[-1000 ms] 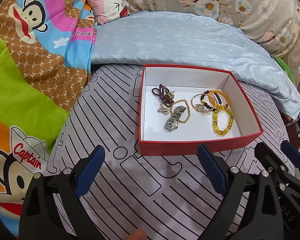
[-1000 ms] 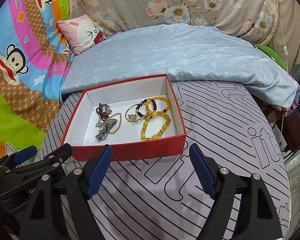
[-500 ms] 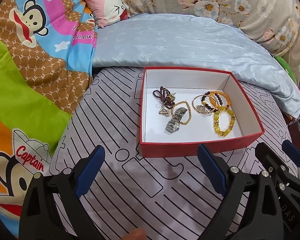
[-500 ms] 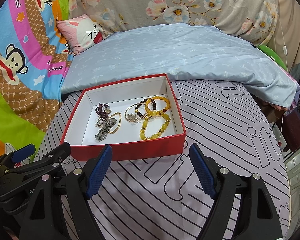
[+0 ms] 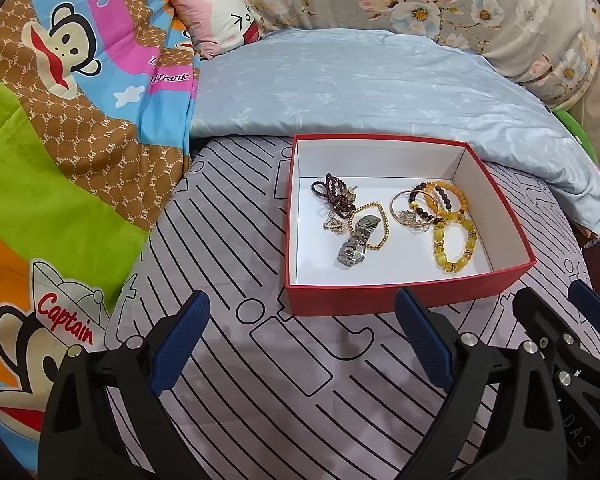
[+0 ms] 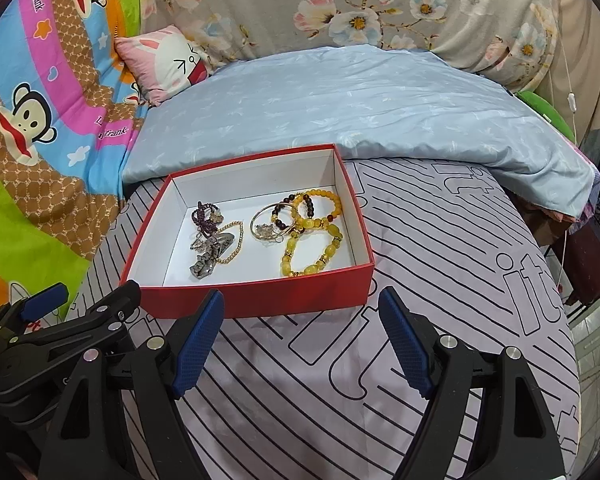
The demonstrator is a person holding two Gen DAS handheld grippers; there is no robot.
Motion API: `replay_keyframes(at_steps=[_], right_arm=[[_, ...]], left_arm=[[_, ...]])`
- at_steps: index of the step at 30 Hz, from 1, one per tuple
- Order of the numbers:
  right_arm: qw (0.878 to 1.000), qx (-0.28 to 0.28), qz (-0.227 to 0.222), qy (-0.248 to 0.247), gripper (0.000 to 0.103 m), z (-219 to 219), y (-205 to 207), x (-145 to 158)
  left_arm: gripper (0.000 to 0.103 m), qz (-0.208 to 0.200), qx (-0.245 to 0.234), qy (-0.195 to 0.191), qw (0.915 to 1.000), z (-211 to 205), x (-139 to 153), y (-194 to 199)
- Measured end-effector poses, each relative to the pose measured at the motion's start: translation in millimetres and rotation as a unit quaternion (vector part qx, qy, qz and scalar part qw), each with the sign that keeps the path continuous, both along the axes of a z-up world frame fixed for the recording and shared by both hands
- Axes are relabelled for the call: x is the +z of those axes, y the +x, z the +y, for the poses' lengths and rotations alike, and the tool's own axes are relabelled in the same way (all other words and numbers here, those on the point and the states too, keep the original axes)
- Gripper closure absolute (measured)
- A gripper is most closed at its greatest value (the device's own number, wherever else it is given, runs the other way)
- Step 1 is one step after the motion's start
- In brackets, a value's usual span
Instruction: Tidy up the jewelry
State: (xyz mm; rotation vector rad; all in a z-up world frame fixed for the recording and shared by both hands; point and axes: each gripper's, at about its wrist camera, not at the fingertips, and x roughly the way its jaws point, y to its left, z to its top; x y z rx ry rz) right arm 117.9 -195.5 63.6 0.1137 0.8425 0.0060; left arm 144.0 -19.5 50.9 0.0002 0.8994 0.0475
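- Red box [image 5: 408, 300]: open-topped with a white interior, resting on the striped grey bed sheet [image 5: 284, 384], its far edge close to the pale blue quilt [image 5: 364, 88].
- Left half of the box: a dark purple bead bracelet [image 5: 334, 194], a silver watch [image 5: 358, 240] and a thin gold bead bracelet [image 5: 382, 224], overlapping one another.
- Right half of the box: a gold bangle [image 5: 400, 204], a dark bead bracelet [image 5: 420, 204] and two yellow bead bracelets [image 5: 454, 248], likewise tangled together.
- Left gripper [image 5: 300, 344]: fingers spread wide with nothing between them, held above the sheet just short of the box's near wall.
- Right gripper [image 6: 302, 340]: fingers equally wide apart and empty, beside the left one, facing the same near wall.
- Surroundings: a cartoon-monkey blanket [image 5: 60, 128] at the left; a pink rabbit cushion [image 5: 220, 16] beyond the quilt.
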Motion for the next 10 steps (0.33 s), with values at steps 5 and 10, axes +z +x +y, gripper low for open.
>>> replay_keyframes(at_steps=[5, 10], right_arm=[[1.000, -0.001, 0.000, 0.001, 0.025, 0.0, -0.1, -0.1], [1.000, -0.002, 0.001, -0.001, 0.025, 0.5, 0.0, -0.6]], left_arm=[[0.012, 0.004, -0.001, -0.003, 1.0000, 0.3, -1.4, 0.6], [0.013, 0.003, -0.006, -0.002, 1.0000, -0.2, -2.3, 1.7]])
